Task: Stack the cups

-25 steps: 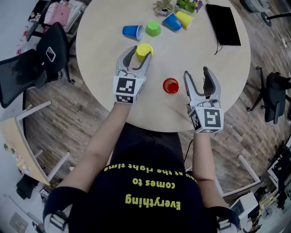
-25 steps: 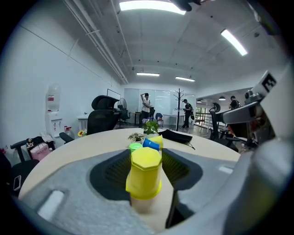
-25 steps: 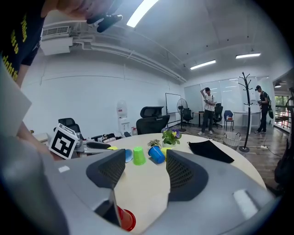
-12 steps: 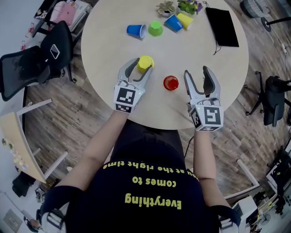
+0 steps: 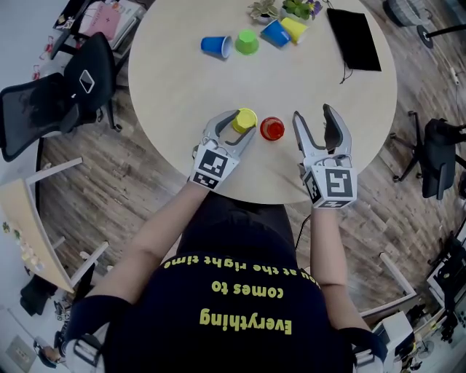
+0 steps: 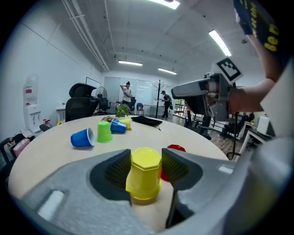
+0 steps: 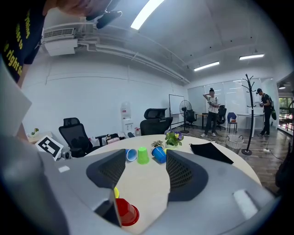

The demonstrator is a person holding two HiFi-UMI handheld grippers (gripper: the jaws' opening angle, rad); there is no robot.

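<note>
An upside-down yellow cup (image 5: 245, 119) (image 6: 145, 160) sits between the jaws of my left gripper (image 5: 237, 124) (image 6: 145, 178), which is shut on its sides. Its rim hangs close above the round table (image 5: 182, 87); contact with the top cannot be told. A red cup (image 5: 272, 129) (image 6: 177, 148) (image 7: 125, 212), also upside down, stands just right of the yellow one. My right gripper (image 5: 314, 116) (image 7: 146, 170) hovers open to the right of the red cup, nothing between its jaws. A sliver of the yellow cup (image 7: 116, 193) shows past its left jaw.
At the table's far side lie a blue cup (image 5: 216, 46) on its side, an upside-down green cup (image 5: 247, 42), another blue cup (image 5: 275, 34) and a yellow cup (image 5: 295, 29), next to small plants (image 5: 282, 9). A black pouch (image 5: 356, 40) lies far right. Office chairs (image 5: 58, 102) stand left.
My left gripper has carried the yellow cup right and toward me, from the table's middle to just left of the red cup. The right gripper has stayed put.
</note>
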